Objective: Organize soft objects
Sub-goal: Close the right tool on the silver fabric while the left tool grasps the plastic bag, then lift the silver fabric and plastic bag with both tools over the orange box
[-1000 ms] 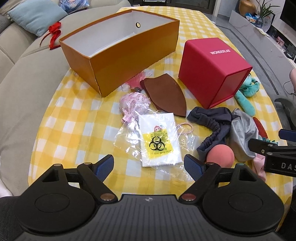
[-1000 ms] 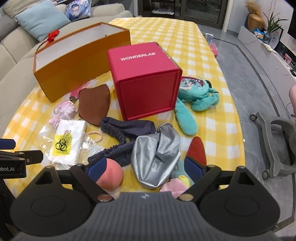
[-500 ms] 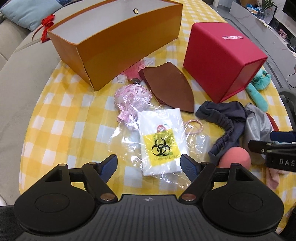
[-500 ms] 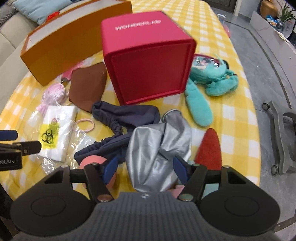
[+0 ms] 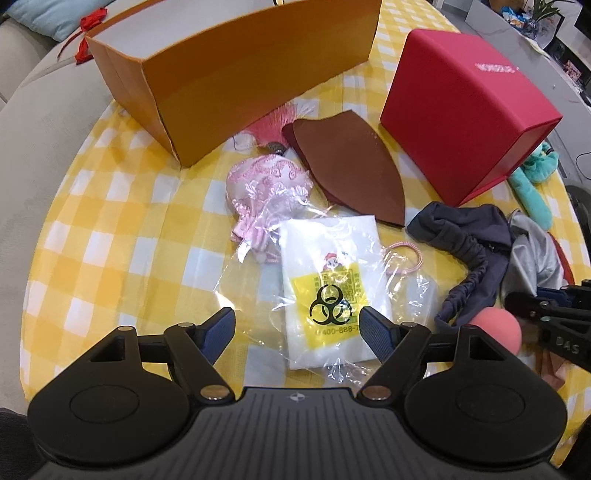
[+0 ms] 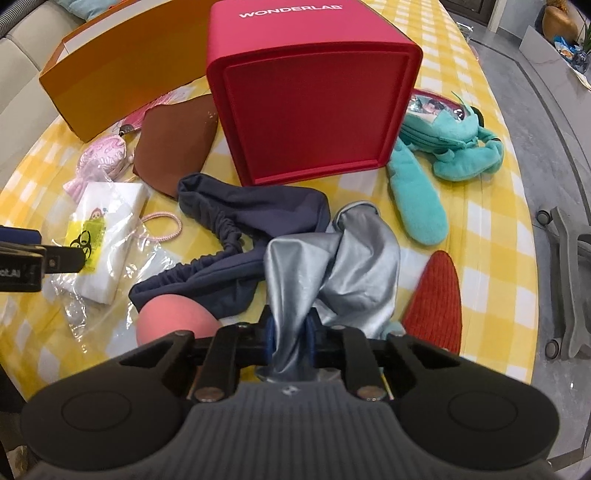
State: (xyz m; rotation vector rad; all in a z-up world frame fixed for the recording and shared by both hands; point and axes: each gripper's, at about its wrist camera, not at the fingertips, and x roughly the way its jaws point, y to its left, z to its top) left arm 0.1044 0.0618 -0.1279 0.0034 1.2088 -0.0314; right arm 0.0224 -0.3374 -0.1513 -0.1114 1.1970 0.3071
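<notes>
On the yellow-checked table [image 6: 480, 206], the right gripper [image 6: 290, 338] is closing its fingers on the crumpled silver satin cloth [image 6: 332, 273], while the left gripper [image 5: 297, 326] hovers wide open over the clear-wrapped white packet [image 5: 328, 280].

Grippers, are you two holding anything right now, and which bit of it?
The right gripper is closing on the silver cloth, pinching a bunched fold at its near edge. The left gripper is open over the plastic-wrapped white packet, holding nothing.

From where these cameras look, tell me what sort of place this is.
Most likely a home living room: a table under a yellow checked tablecloth, a beige sofa with a light blue cushion beside it, and a potted plant on a low cabinet.
</notes>
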